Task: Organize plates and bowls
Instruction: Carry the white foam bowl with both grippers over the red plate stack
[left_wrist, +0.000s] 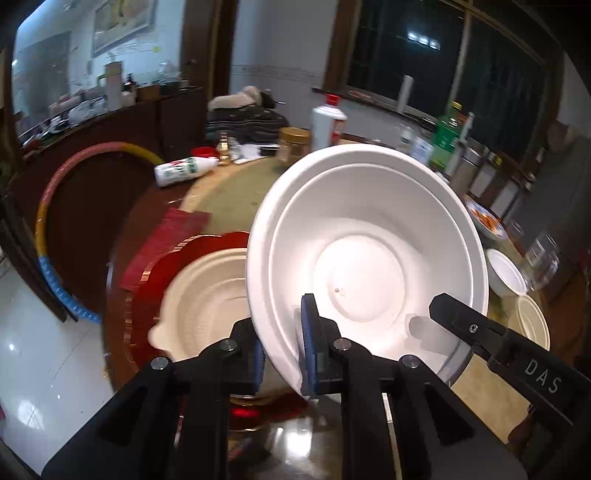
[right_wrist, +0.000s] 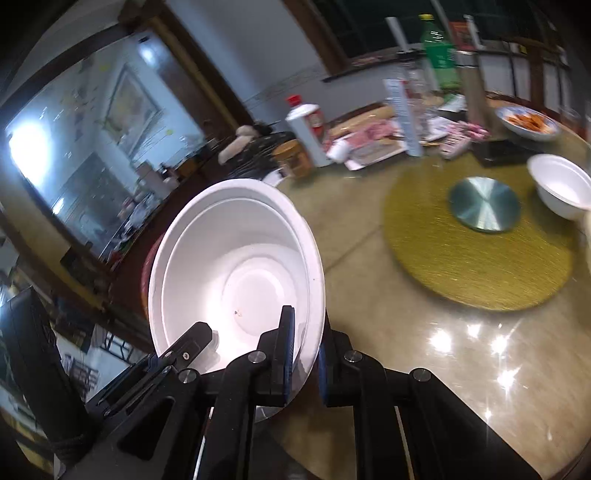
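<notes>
A large white bowl (left_wrist: 362, 258) with a stepped rim is held tilted above the table between both grippers. My left gripper (left_wrist: 282, 332) is shut on its near rim, one blue pad inside the bowl and one outside. My right gripper (right_wrist: 304, 343) is shut on the bowl (right_wrist: 236, 266) at another part of the rim. In the left wrist view the right gripper (left_wrist: 443, 306) comes in from the right. The left gripper (right_wrist: 195, 332) shows at the lower left of the right wrist view. Below the bowl, a beige bowl (left_wrist: 207, 295) sits on a red scalloped plate (left_wrist: 147, 288).
A small white bowl (right_wrist: 561, 188) and a steel disc (right_wrist: 484, 203) rest on the golden turntable mat (right_wrist: 480, 266). A beige bowl (left_wrist: 532, 321) is at the right. A plate of food (right_wrist: 528, 122), bottles (left_wrist: 327, 122), a jar and packets crowd the far side. A hoop (left_wrist: 48, 221) leans at the left.
</notes>
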